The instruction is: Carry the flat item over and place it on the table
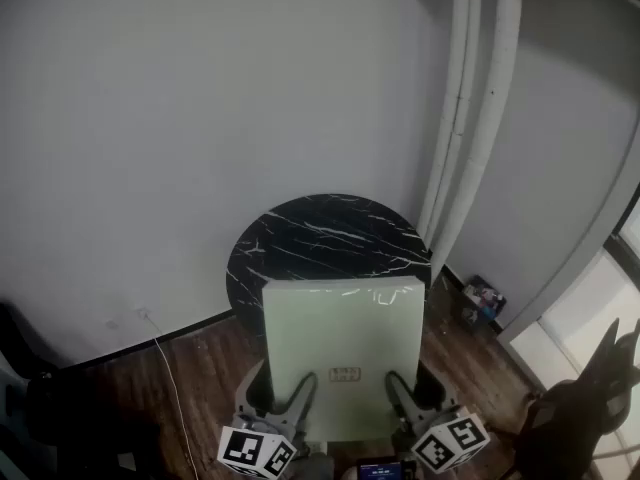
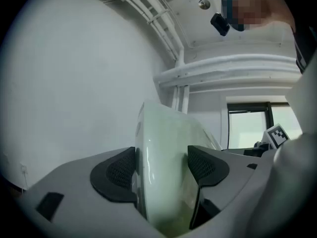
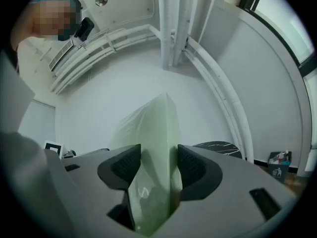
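Left tongs [image 1: 292, 400] and right tongs [image 1: 404, 398] each pinch the near edge of the flat pale-green panel [image 1: 340, 333], whose far edge seems to overlap the round black desk [image 1: 300, 233]. Keep both grips even, carry it further over, then lower it flat.

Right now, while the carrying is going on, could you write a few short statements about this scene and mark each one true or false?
1. The left gripper and the right gripper each clamp the pale green flat item. True.
2. The table is square and white. False: it is round and black with white veins.
3. The flat item lies on the floor. False: the grippers hold it up at the table's near side.
4. A thin white cable runs over the wooden floor, left of the table. True.
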`<state>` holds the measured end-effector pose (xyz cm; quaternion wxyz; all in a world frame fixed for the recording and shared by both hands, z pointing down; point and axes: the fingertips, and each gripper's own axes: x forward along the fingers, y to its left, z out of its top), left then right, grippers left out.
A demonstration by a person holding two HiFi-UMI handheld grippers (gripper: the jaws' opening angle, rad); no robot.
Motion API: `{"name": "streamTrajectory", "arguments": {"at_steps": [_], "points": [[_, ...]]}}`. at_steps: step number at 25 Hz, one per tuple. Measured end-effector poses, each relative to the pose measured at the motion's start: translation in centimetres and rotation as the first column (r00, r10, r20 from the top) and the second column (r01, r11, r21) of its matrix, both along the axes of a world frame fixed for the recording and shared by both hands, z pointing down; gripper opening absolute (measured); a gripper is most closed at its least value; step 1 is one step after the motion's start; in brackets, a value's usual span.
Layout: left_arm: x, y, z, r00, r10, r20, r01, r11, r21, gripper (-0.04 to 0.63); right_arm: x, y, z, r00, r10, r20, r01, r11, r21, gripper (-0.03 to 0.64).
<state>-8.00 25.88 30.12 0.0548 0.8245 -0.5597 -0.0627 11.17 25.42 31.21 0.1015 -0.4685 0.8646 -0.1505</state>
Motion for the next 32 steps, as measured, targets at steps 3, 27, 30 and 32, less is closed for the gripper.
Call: {"name": "streamTrajectory", "arguments": {"at_steps": [3, 27, 30, 32], "points": [[-0.1, 2.4, -1.1, 1.0, -0.009, -0.001, 0.009, 1.0, 0.011, 0.341, -0.1, 2.1, -1.0, 1.0, 0.0, -0.001, 0.0, 1.0, 0.008, 0.219], [-1.3, 5.0, -1.3, 1.0, -0.015, -0.021, 0.015, 1.0, -0.001, 0.341, -1.2, 4.5, -1.7, 1.0, -0.012, 0.01, 0.012, 1.0, 0.019, 0.221], [-1.2, 3.1, -0.1, 0.999, -0.01, -0.035, 0.01, 1.0, -0.018, 0.341, -1.1, 2.7, -1.0, 1.0, -0.009, -0.005, 0.009, 1.0, 0.007, 0.221], [-1.2, 1.5, 0.5, 0.999, -0.008, -0.036, 0.007, 1.0, -0.027, 0.341, -1.1, 1.2, -0.4, 1.0, -0.006, -0.009, 0.006, 1.0, -0.005, 0.221]]}}
